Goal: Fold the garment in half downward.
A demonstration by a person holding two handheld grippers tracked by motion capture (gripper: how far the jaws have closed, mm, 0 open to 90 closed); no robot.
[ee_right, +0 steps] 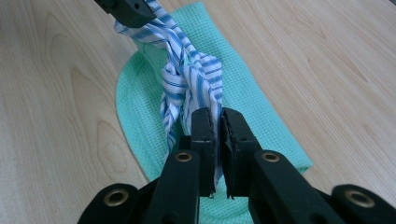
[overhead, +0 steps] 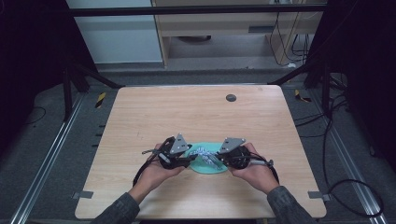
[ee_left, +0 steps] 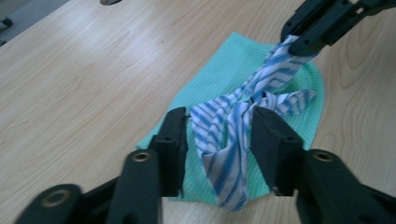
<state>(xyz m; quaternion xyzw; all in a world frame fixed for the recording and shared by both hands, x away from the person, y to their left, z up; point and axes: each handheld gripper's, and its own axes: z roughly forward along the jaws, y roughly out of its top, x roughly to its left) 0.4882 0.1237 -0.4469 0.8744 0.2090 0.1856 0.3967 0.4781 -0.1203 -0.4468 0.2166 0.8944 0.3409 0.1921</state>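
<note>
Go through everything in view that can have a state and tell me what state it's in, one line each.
Striped cloth strip: knotted, lifted off the green cloth, stretched between both grippers.
Green cloth: lying flat on the table.
Left gripper: jaws open, the strip between them.
Right gripper: shut on the strip's end.

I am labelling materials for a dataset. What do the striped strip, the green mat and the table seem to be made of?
Striped strip: thin woven fabric, likely cotton, matte; it twists, folds and drapes limply.
Green mat: textile with a waffle-like weave, perhaps a dishcloth; a small grid texture shows, no shine.
Table: pale wood or wood-look laminate; grain lines and knots show, with a slight sheen. Which of the two, I cannot tell.
</note>
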